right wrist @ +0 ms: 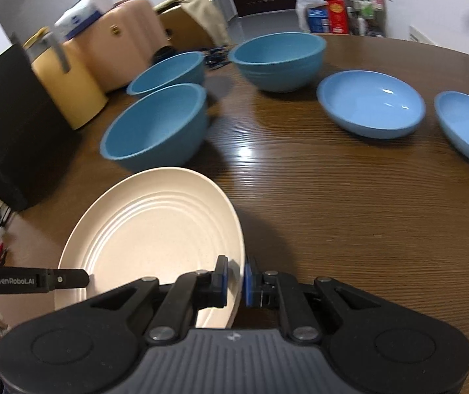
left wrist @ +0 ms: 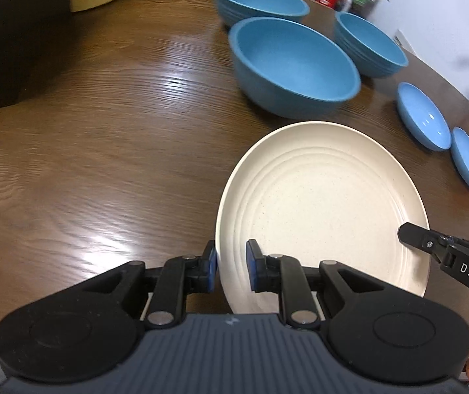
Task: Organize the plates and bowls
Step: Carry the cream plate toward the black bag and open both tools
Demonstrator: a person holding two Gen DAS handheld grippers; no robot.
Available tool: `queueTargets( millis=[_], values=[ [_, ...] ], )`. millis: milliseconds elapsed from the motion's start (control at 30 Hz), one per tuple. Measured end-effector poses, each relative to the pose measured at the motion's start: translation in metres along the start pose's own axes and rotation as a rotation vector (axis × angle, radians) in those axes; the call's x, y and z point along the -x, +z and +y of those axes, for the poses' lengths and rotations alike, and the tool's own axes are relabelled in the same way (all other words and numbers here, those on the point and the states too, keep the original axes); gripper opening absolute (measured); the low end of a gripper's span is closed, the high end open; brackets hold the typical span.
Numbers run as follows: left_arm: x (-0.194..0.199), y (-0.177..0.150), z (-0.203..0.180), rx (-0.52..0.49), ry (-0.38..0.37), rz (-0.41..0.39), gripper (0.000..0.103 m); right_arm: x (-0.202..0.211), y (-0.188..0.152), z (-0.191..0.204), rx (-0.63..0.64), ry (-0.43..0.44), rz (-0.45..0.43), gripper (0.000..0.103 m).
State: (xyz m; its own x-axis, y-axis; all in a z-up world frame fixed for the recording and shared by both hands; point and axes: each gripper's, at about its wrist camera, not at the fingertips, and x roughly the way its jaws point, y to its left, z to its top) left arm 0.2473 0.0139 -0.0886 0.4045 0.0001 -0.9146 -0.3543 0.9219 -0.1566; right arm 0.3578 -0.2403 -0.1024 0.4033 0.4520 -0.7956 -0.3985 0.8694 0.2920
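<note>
Cream round ridged plate (left wrist: 323, 203), seemingly light, stiff, smooth plastic, sits tilted above the brown wooden table (left wrist: 103, 131). Best hold: the rim. Left gripper (left wrist: 231, 269) straddles its left rim, gap visible at one pad; right gripper (right wrist: 235, 282) pinches the opposite rim. Blue bowls (right wrist: 158, 128) stand beyond.
</note>
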Motion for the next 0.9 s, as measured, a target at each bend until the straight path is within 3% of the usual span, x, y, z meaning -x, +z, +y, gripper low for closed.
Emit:
queueTargets(
  millis=[567, 900],
  values=[
    [0.006, 0.003, 0.102, 0.053, 0.045, -0.010, 0.018, -0.036, -0.004, 0.106, 0.066, 0.029, 0.029, 0.010],
    [-0.021, 0.027, 0.129, -0.008, 0.073, 0.030, 0.019, -0.077, -0.007, 0.125, 0.018, 0.012, 0.045, 0.010]
  ],
)
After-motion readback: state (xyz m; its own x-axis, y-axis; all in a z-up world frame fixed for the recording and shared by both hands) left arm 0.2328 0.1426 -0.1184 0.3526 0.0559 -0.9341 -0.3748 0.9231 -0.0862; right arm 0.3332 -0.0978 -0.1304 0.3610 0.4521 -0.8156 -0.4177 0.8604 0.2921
